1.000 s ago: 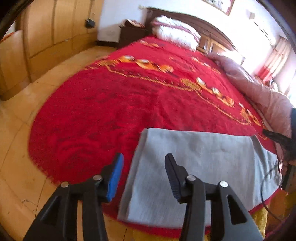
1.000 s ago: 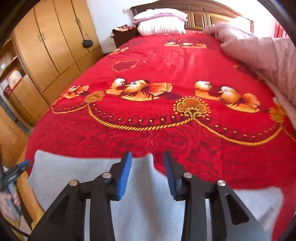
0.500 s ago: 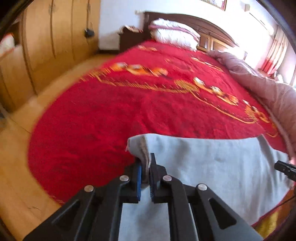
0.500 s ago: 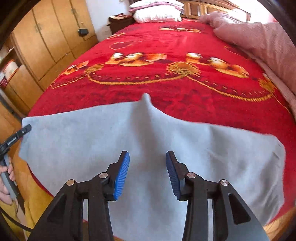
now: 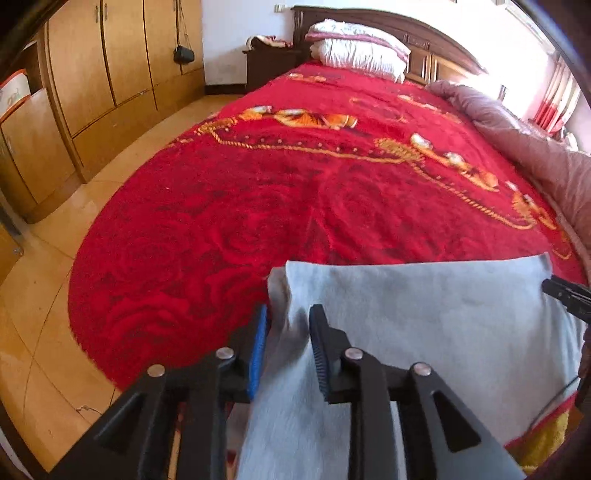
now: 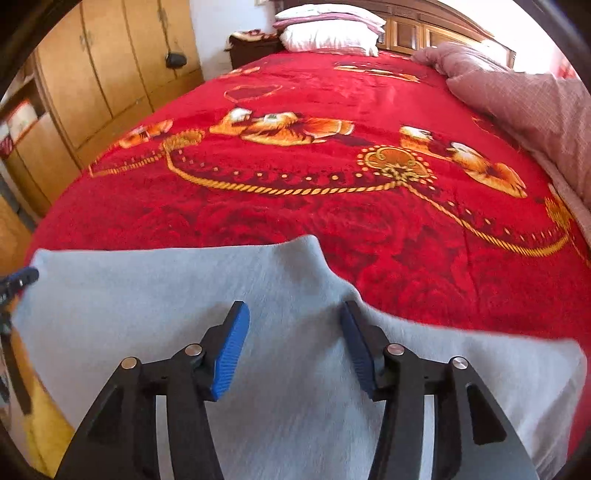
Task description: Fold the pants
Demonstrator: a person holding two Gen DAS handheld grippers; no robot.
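Half a second ago the left gripper (image 5: 286, 343) pinched the grey pants (image 5: 424, 325); now its jaws have parted, a raised fold standing loose between them, while the right gripper (image 6: 293, 349) stays spread wide above the cloth, so that corner looks released.

Plain grey pants (image 6: 288, 369) lie on a red blanket (image 6: 332, 229) patterned with gold birds.

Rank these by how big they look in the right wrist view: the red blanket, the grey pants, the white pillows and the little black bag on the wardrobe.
1. Red blanket
2. Grey pants, though they lie nearest the camera, which enlarges them
3. White pillows
4. Black bag
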